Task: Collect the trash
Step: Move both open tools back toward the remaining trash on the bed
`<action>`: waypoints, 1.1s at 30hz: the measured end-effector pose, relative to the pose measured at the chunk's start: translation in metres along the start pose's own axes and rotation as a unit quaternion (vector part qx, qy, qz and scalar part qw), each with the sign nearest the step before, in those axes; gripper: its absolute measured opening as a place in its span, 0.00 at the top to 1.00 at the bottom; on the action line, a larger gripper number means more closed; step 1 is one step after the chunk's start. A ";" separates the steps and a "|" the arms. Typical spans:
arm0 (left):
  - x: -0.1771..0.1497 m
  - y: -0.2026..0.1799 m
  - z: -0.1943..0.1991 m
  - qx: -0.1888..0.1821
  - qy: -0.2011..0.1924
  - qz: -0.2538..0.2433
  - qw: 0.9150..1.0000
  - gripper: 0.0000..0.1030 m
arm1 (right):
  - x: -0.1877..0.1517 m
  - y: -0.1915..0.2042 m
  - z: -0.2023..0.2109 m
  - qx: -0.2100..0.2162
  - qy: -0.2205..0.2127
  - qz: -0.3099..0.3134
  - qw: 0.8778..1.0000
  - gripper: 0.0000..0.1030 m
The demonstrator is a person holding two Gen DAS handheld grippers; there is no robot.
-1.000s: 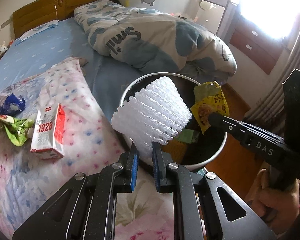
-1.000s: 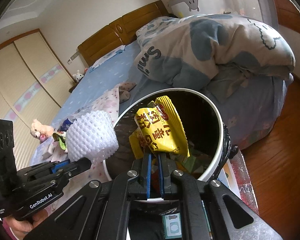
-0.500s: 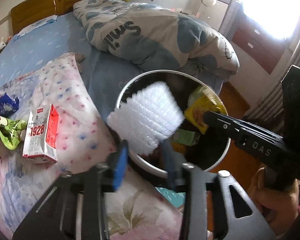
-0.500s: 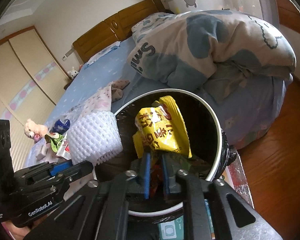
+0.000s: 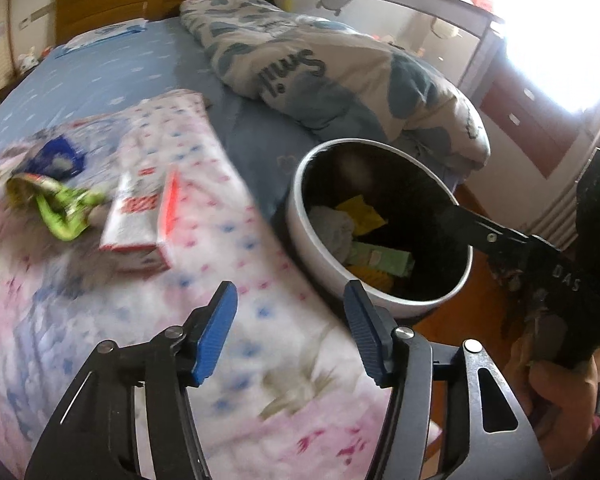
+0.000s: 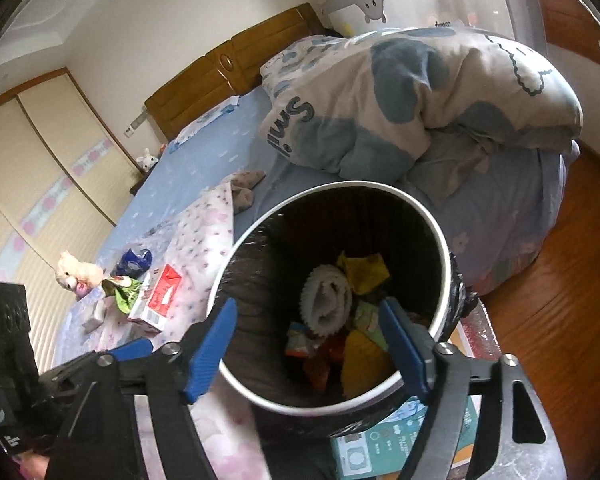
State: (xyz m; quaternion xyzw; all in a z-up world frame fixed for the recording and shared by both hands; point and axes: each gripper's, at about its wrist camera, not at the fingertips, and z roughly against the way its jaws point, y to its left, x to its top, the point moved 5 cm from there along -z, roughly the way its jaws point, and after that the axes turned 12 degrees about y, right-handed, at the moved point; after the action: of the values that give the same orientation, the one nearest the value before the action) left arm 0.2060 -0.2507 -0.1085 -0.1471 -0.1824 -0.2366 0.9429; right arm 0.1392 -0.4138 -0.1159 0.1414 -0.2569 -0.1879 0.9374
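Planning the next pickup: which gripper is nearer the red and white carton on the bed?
Left. The left gripper hangs over the quilt just short of the red and white carton; the right gripper is over the trash bin.

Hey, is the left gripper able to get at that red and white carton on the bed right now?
Probably yes: the left gripper is open, and the carton lies uncovered on the blanket.

My left tongs: matte black skeletal frame with triangular cut-outs, silver pivot screws, and two ribbed blue pads. My right tongs: identical black frame, silver screws and blue pads; seen from the left camera, its body bears the white letters "DAS" and a green light. My right hand: bare skin around the black handle.
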 end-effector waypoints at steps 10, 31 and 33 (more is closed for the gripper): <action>-0.035 0.062 0.024 0.017 -0.016 0.063 0.998 0.42 | -0.021 0.052 -0.003 0.016 -0.005 0.030 0.999 0.19; -0.074 0.191 0.049 0.071 -0.027 0.182 0.980 0.41 | -0.046 0.140 -0.053 0.045 0.045 0.088 0.994 0.19; -0.075 0.202 0.051 0.076 -0.029 0.191 0.978 0.39 | -0.046 0.149 -0.059 0.048 0.048 0.092 0.993 0.19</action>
State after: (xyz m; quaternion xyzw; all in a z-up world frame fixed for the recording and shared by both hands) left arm 0.2315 -0.0321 -0.1331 -0.1135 -0.1956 -0.0331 0.9735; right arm 0.1763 -0.2518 -0.1306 0.1706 -0.2319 -0.0812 0.9542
